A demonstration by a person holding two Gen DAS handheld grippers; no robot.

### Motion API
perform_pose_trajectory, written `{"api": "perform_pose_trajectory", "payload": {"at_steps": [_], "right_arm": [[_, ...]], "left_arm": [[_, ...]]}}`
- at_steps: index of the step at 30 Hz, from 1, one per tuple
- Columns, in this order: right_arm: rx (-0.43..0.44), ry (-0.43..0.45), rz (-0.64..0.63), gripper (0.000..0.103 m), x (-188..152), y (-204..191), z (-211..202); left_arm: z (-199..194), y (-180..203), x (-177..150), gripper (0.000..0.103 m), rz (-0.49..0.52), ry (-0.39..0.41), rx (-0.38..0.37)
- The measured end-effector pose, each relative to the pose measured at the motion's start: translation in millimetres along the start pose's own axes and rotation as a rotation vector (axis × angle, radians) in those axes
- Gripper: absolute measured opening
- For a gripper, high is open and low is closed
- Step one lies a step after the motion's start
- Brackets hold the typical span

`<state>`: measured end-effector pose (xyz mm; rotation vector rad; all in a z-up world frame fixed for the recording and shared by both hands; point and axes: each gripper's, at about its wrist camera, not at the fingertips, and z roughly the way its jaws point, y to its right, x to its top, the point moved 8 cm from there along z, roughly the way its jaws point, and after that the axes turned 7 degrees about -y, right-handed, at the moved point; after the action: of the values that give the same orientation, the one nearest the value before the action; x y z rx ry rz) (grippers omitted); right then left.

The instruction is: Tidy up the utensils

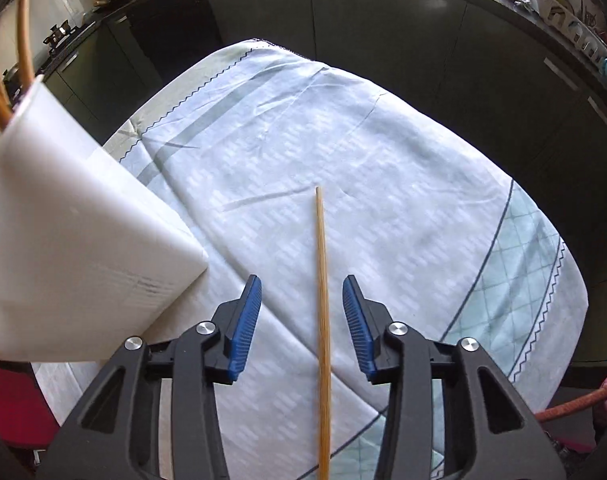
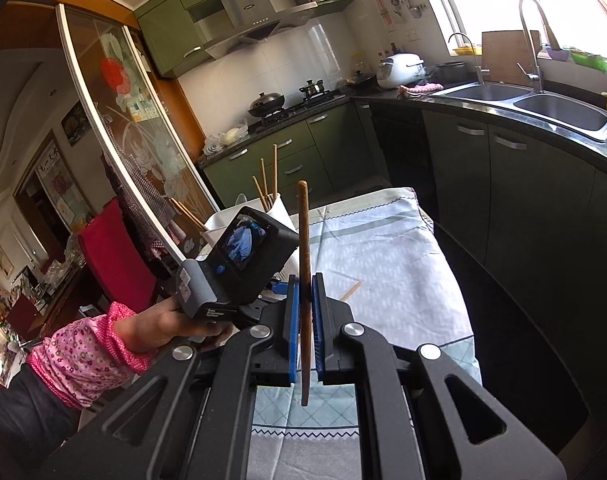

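One bamboo chopstick (image 1: pixel 322 320) lies on the cloth-covered surface (image 1: pixel 383 184) between the left gripper's (image 1: pixel 301 322) spread fingers (image 1: pixel 243 328), touching neither; a white utensil holder (image 1: pixel 75 248) stands left of them. In the right view, the right gripper's (image 2: pixel 305 326) fingers (image 2: pixel 318 328) pinch a darker wooden chopstick (image 2: pixel 304 264), upright

We are seeing a pale bamboo chopstick (image 1: pixel 321 320) lying flat on the cloth-covered tabletop (image 1: pixel 383 160), running lengthwise away from us, just beside a white holder (image 1: pixel 63 240). The holder is standing at the tabletop's left edge with several light wooden chopsticks (image 2: pixel 268 184) leaning out of its top. A darker brown chopstick (image 2: pixel 304 280) is standing nearly upright, lifted off the cloth.
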<state>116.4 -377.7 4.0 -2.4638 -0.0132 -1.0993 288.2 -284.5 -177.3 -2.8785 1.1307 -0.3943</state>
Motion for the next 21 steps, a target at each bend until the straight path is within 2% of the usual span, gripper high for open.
{"api": "perform_pose_trajectory", "payload": {"at_steps": [6,12,13,15,17,21], "right_arm": [[-0.016,0.009,0.041,0.007,-4,25,-13],[0.002,-0.001,0.052,0.007,-6,30,-9],[0.003,-0.004,0.053,0.007,-6,30,-7],[0.008,-0.007,0.055,0.007,-2,29,-5],[0.013,-0.005,0.054,0.007,4,28,-6],[-0.003,0.047,0.003,0.007,30,10,-27]], "left_arm": [[28,-6,11,0.041,-0.008,-0.052,0.035],[30,-6,14,0.040,-0.014,-0.063,0.032],[29,-5,14,0.038,-0.015,-0.066,0.025],[29,-1,14,0.018,-0.021,-0.078,-0.012],[30,4,13,0.007,-0.019,-0.085,-0.024],[29,8,12,0.006,-0.013,-0.079,-0.009]]}}
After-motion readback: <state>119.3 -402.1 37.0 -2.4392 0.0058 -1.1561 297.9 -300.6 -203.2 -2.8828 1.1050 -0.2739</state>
